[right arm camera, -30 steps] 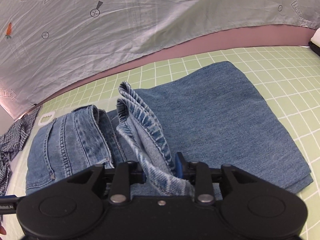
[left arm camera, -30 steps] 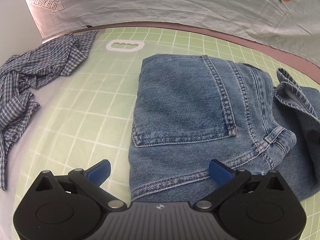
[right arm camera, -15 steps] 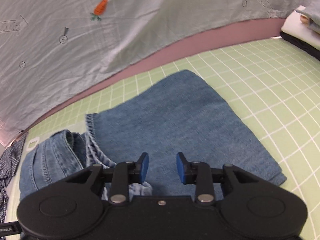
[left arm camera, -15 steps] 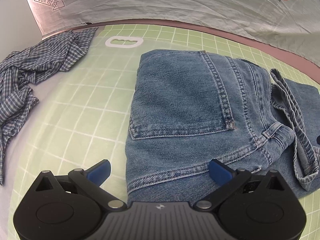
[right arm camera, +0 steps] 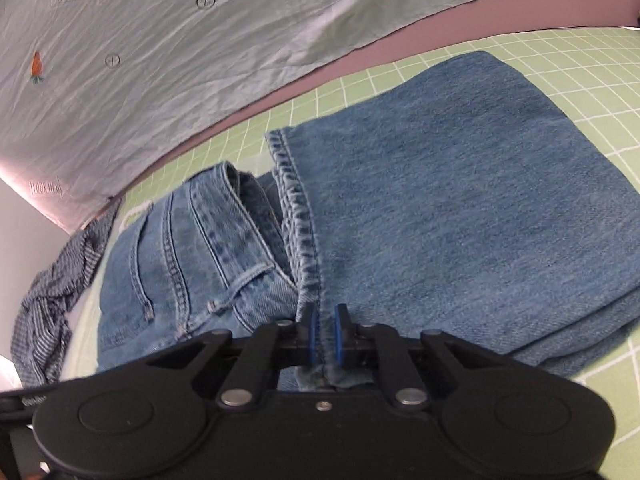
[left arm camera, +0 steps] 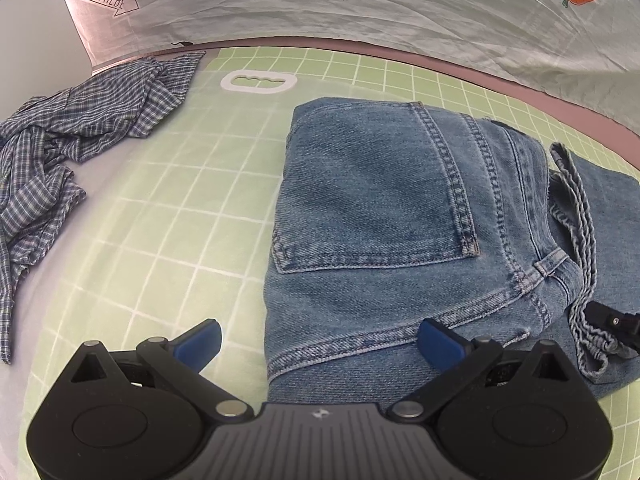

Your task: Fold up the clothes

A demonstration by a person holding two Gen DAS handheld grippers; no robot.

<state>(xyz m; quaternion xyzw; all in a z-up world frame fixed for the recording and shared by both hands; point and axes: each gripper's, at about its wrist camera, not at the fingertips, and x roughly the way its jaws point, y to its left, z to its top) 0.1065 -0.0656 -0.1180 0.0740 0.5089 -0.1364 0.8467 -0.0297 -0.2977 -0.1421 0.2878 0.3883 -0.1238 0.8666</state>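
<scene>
Blue jeans [left arm camera: 380, 208] lie folded on the green grid mat [left arm camera: 160, 208], back pocket up, with the legs doubled over at the right. My left gripper [left arm camera: 320, 336] hovers open over the near waistband corner, one finger on either side of the denim edge, holding nothing. In the right wrist view the folded legs [right arm camera: 460, 200] lie flat, and the leg hem [right arm camera: 298, 216] runs along beside the waistband. My right gripper [right arm camera: 323, 334] is shut on the near end of that hem.
A crumpled blue checked shirt [left arm camera: 80, 128] lies at the mat's left edge and shows again in the right wrist view as the shirt [right arm camera: 52, 288]. A white handle cut-out [left arm camera: 259, 81] marks the mat's far side. A grey printed sheet [left arm camera: 320, 0] hangs behind.
The right gripper held the raised hem, let it drop and stood open, and is now shut on the hem again, low against the folded legs. The left gripper stays open and has barely shifted.
</scene>
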